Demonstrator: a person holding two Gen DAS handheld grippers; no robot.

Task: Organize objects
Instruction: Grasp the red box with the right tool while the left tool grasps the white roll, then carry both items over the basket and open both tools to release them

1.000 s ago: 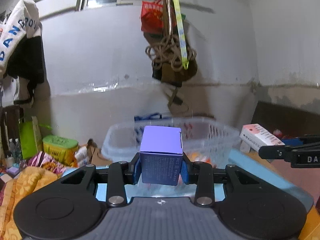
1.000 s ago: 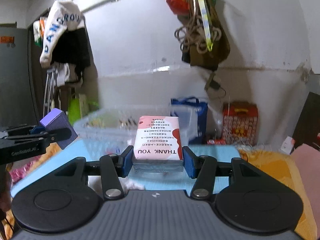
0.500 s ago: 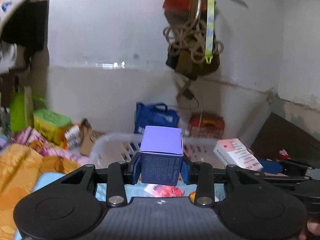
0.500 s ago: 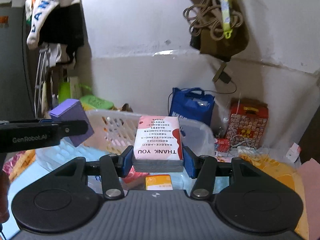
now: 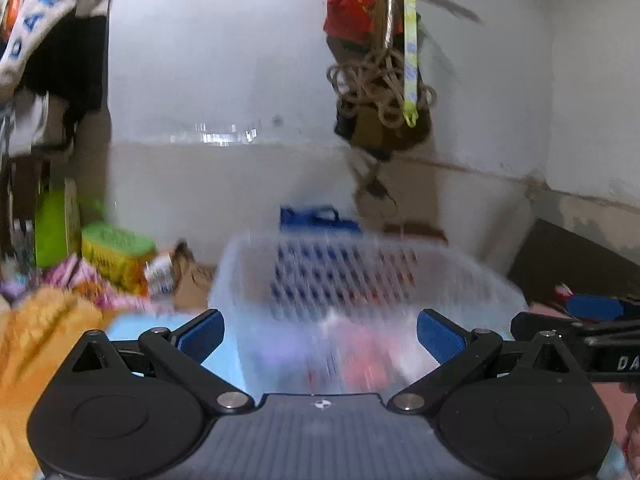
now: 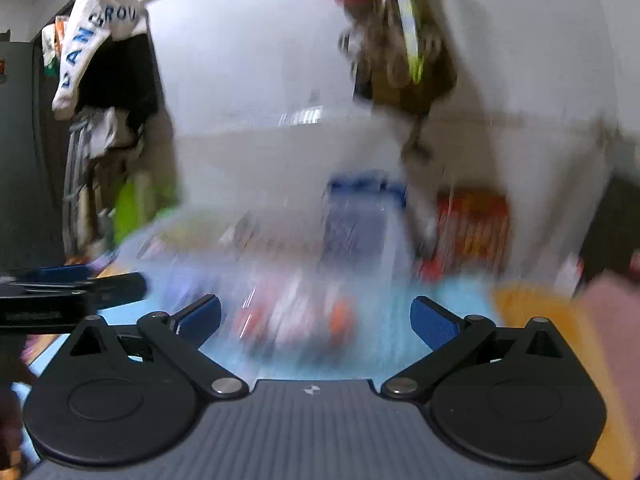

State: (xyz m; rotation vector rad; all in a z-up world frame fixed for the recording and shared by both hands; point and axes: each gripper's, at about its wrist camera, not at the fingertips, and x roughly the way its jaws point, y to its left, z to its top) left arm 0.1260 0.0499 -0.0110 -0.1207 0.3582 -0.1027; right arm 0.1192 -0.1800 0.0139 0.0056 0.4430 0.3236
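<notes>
My left gripper point(image 5: 320, 338) is opening wide, with nothing between its blue pads point(image 5: 200, 336). Just beyond it stands a clear perforated plastic basket point(image 5: 340, 264), heavily blurred. Inside it show a purple smear point(image 5: 280, 350) and a pink-red smear point(image 5: 360, 360). My right gripper point(image 6: 316, 320) is also opening wide and holds nothing. In its view the basket point(image 6: 248, 248) holds blurred red and white shapes point(image 6: 292, 312). The left gripper point(image 6: 80, 288) reaches in from the left there, and the right gripper point(image 5: 592, 328) shows at the right edge of the left wrist view.
The basket sits on a light blue surface point(image 6: 400, 344). An orange cloth point(image 5: 44, 340) and a green-yellow box point(image 5: 116, 252) lie to the left. A blue bag point(image 5: 316, 216) and a red box point(image 6: 472, 224) stand behind. Rope and bags point(image 5: 380, 92) hang on the wall.
Both grippers have opened wide. The purple box has left the left gripper and the pink-and-white box the right one. Both views are now blurred by motion.
</notes>
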